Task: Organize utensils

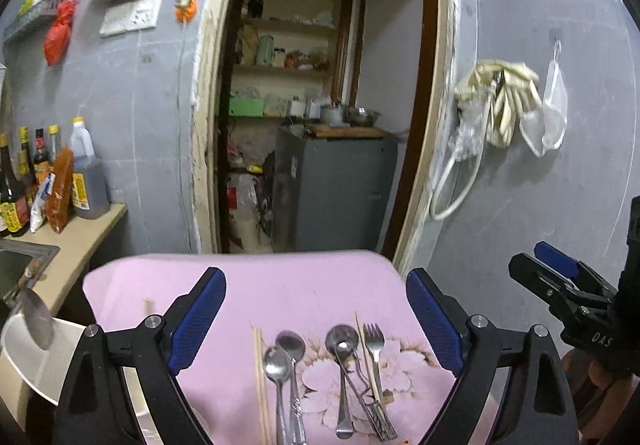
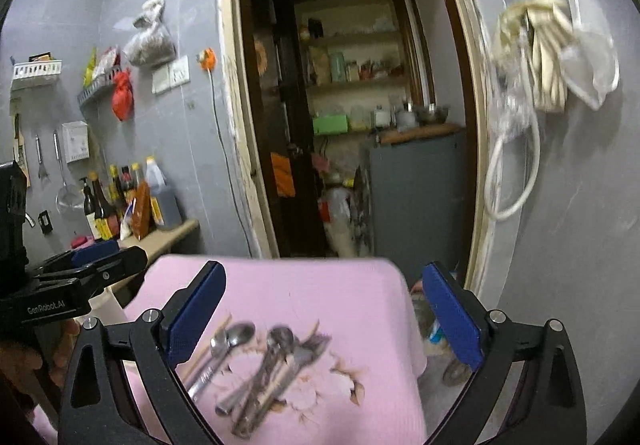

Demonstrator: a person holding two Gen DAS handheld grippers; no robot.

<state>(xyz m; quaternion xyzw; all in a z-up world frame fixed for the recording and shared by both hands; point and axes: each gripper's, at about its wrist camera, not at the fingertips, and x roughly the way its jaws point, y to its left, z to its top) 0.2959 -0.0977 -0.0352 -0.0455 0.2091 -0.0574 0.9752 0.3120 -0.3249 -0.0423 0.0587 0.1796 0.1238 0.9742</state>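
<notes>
Utensils unsorted on pink cloth, both grippers empty above them

Utensils (image 1: 320, 373) lay in a loose bunch on the pink flowered cloth (image 1: 280, 285) covering the surface, near its close edge. From the left wrist view: two spoons (image 1: 286, 361) side by side on the left, a chopstick (image 1: 262, 385) just beside them, then a third spoon (image 1: 342, 341), a fork (image 1: 374, 345) and another chopstick (image 1: 370, 361) crossing each other on the right. One more chopstick (image 1: 149, 307) lay apart near the cloth's left edge. The right wrist view was blurred, so the pile (image 2: 264, 369) showed only as overlapping metal.

Left gripper (image 1: 316, 321) hung over the pile, fingers spread wide, nothing between them. Right gripper (image 2: 324, 319) likewise released and empty, off to the right side of the cloth. A white bowl (image 1: 40, 361) with a ladle (image 1: 38, 319) sat left of the cloth by the sink (image 1: 24, 257).

Step judged: very start, approach before the first pick; nothing looked sorted yet. Next move probably called for lowering one gripper onto a single piece; the left spoons looked easiest since they lay clear of the crossed group. The fork, spoon and chopstick overlapped, so pinching one there risked dragging its neighbours. Flat thin handles on soft cloth would need a low, careful close.
</notes>
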